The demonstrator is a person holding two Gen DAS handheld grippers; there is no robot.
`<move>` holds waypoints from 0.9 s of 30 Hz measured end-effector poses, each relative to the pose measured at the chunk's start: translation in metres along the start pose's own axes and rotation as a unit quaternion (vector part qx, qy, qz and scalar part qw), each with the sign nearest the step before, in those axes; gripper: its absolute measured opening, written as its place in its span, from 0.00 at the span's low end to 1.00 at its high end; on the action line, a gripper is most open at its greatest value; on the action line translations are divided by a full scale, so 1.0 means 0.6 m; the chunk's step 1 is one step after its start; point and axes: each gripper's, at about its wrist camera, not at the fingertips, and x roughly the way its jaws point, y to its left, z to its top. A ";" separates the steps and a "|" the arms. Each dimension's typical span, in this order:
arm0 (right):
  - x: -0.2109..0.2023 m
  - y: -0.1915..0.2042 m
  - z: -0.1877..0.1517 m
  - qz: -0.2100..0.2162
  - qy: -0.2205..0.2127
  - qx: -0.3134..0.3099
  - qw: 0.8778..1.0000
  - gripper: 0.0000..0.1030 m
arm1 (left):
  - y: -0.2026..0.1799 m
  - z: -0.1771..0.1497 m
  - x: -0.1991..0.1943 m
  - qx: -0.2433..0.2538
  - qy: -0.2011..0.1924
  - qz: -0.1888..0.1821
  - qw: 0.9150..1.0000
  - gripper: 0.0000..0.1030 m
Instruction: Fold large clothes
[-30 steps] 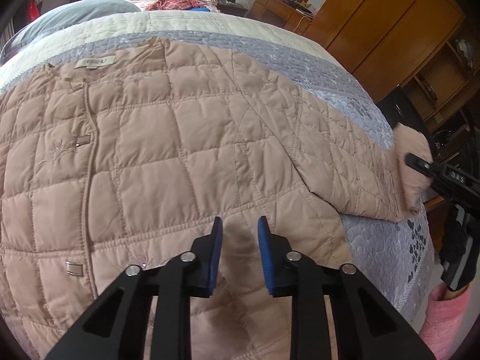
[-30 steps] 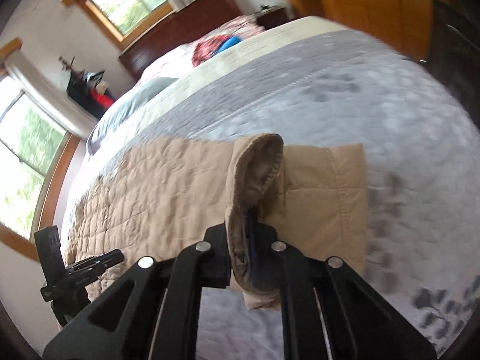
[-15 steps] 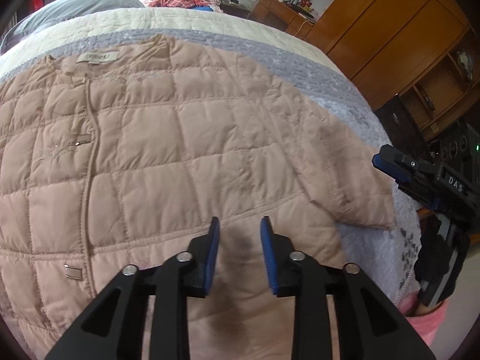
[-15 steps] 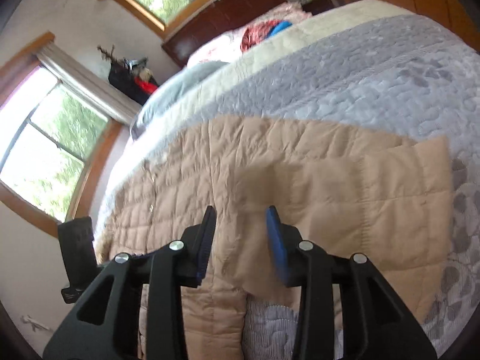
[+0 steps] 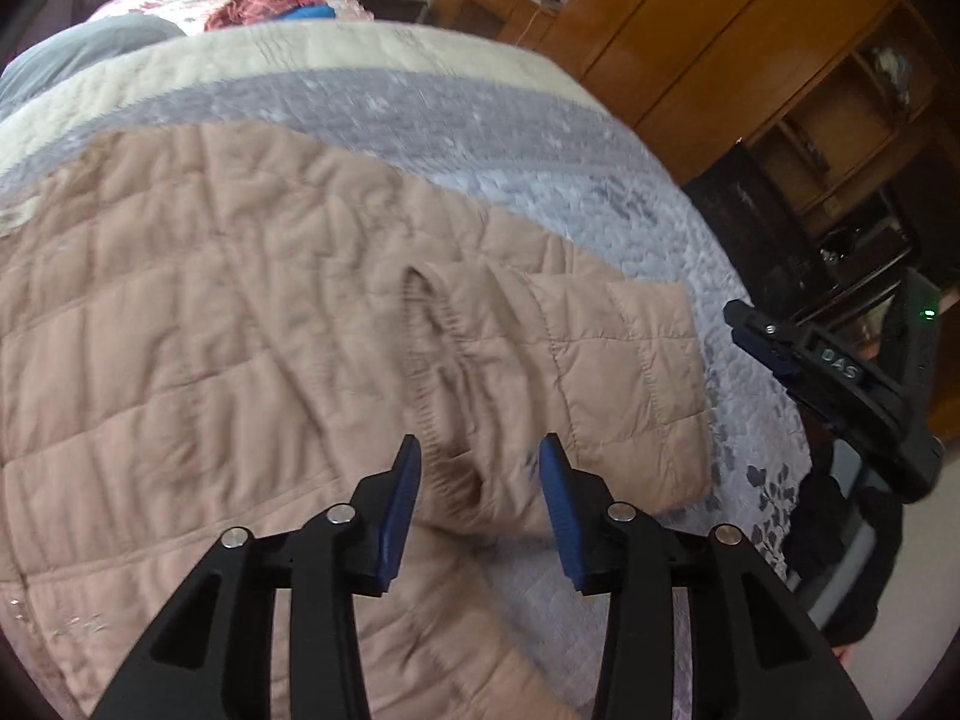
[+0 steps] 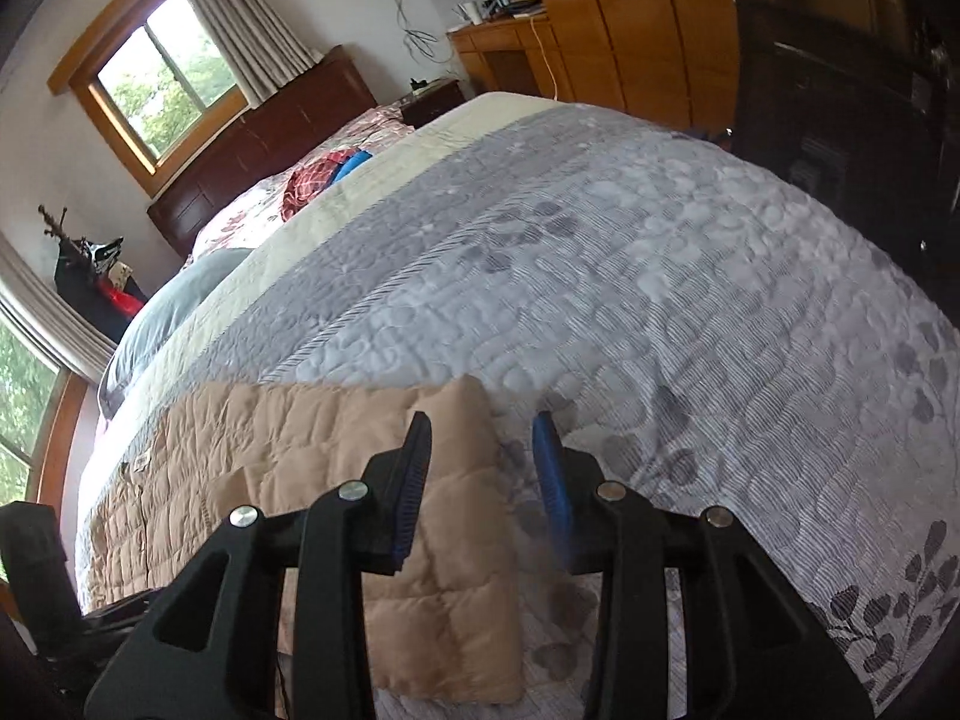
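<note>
Where the jacket is: the tan quilted jacket (image 5: pixel 198 324) lies flat on the bed (image 6: pixel 660 276), spread over the grey patterned bedspread, near the foot end on my side.

Progress: honestly barely started, I'd say. The body is laid out and looks smooth enough, but I don't see a single real fold in it.

Sleeve: the sleeve (image 5: pixel 612 372) sticks out sideways from the body and lies flat on the bedspread, cuff end squared off. There's a puckered ridge where it meets the body.

What's left: my guess is sleeves in first, then the body over on itself. So pretty much all of it.

Left gripper (image 5: pixel 480 504): jaws are spread apart, nothing between them, hovering right over the spot where the sleeve joins the body.

Right gripper (image 6: pixel 483 480): jaws also spread, holding nothing, sitting over the outer edge of the sleeve with the bare bedspread just beside it.

Left view only: shows the armpit pucker, most of the jacket front, and my right gripper hanging off past the cuff, clear of the fabric.

Right view only: shows the neck label (image 6: pixel 142 463) at the far end of the jacket, the window, the headboard, and how much bare bedspread is past the sleeve.
</note>
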 end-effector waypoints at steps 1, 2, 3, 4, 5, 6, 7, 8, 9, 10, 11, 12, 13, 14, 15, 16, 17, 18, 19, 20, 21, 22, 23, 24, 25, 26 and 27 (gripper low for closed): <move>0.002 0.001 0.000 -0.001 0.002 -0.002 1.000 0.34 | -0.003 0.002 0.006 -0.001 0.001 0.002 1.000 0.24; 0.005 0.004 -0.002 -0.001 0.005 -0.005 1.000 0.34 | -0.004 0.003 0.010 -0.001 0.001 0.006 1.000 0.13; 0.007 0.007 -0.004 0.000 0.007 -0.008 1.000 0.34 | -0.005 0.003 0.011 -0.003 -0.002 0.007 1.000 0.10; 0.012 0.011 -0.003 0.001 0.009 -0.010 1.000 0.34 | -0.003 0.001 0.008 -0.008 -0.008 0.003 1.000 0.06; 0.012 0.013 -0.005 0.002 0.011 -0.013 1.000 0.34 | 0.000 -0.001 -0.001 -0.010 -0.016 -0.002 1.000 0.03; 0.014 0.016 -0.008 0.004 0.012 -0.013 1.000 0.34 | 0.005 -0.005 -0.012 -0.011 -0.026 -0.003 1.000 0.03; 0.014 0.017 -0.009 0.009 0.014 -0.012 1.000 0.34 | 0.012 -0.007 -0.027 -0.013 -0.035 -0.004 0.999 0.02; 0.018 0.018 -0.008 0.015 0.015 -0.011 1.000 0.34 | 0.018 -0.011 -0.044 -0.015 -0.047 -0.005 0.999 0.02; 0.019 0.019 -0.009 0.024 0.018 -0.010 1.000 0.34 | 0.026 -0.014 -0.064 -0.016 -0.059 -0.005 0.998 0.02; 0.020 0.021 -0.010 0.030 0.020 -0.010 0.999 0.34 | 0.035 -0.017 -0.081 -0.017 -0.070 -0.004 0.997 0.02; 0.022 0.026 -0.012 0.039 0.025 -0.012 0.999 0.34 | 0.043 -0.020 -0.096 -0.018 -0.080 0.000 0.997 0.02; 0.025 0.033 -0.015 0.047 0.030 -0.018 0.998 0.34 | 0.059 -0.026 -0.121 -0.020 -0.097 0.012 0.995 0.02; 0.029 0.042 -0.018 0.056 0.037 -0.023 0.997 0.34 | 0.072 -0.029 -0.136 -0.023 -0.106 0.017 0.994 0.02; 0.032 0.050 -0.020 0.066 0.043 -0.027 0.997 0.34 | 0.090 -0.034 -0.156 -0.029 -0.116 0.023 0.993 0.02; 0.038 0.061 -0.025 0.082 0.053 -0.032 0.995 0.34 | 0.108 -0.040 -0.175 -0.037 -0.125 0.028 0.991 0.02; 0.042 0.066 -0.028 0.091 0.059 -0.035 0.993 0.34 | 0.122 -0.043 -0.188 -0.042 -0.131 0.032 0.990 0.02; 0.049 0.077 -0.033 0.108 0.071 -0.039 0.991 0.34 | 0.138 -0.048 -0.202 -0.047 -0.138 0.038 0.989 0.02; 0.056 0.089 -0.039 0.124 0.083 -0.044 0.988 0.34 | 0.152 -0.053 -0.215 -0.051 -0.145 0.045 0.987 0.02; 0.060 0.096 -0.043 0.133 0.091 -0.047 0.986 0.34 | 0.170 -0.059 -0.231 -0.055 -0.154 0.057 0.985 0.02; 0.066 0.109 -0.050 0.146 0.103 -0.052 0.983 0.34 | 0.184 -0.065 -0.244 -0.060 -0.161 0.068 0.983 0.02; 0.070 0.118 -0.055 0.155 0.111 -0.056 0.980 0.34 | 0.205 -0.071 -0.261 -0.068 -0.170 0.079 0.980 0.02; 0.076 0.131 -0.063 0.166 0.123 -0.062 0.976 0.34 | 0.221 -0.077 -0.275 -0.074 -0.175 0.085 0.978 0.02; 0.078 0.138 -0.067 0.173 0.128 -0.066 0.974 0.34 | 0.235 -0.081 -0.286 -0.082 -0.180 0.090 0.976 0.02; 0.080 0.147 -0.072 0.180 0.134 -0.071 0.972 0.34 | 0.250 -0.086 -0.299 -0.089 -0.185 0.095 0.974 0.02; 0.083 0.160 -0.080 0.186 0.142 -0.079 0.969 0.34 | 0.271 -0.094 -0.316 -0.096 -0.192 0.107 0.971 0.02; 0.083 0.167 -0.085 0.190 0.146 -0.085 0.967 0.34 | 0.284 -0.099 -0.326 -0.099 -0.197 0.118 0.968 0.02; 0.085 0.178 -0.091 0.193 0.151 -0.093 0.965 0.34 | 0.297 -0.104 -0.336 -0.103 -0.202 0.128 0.966 0.02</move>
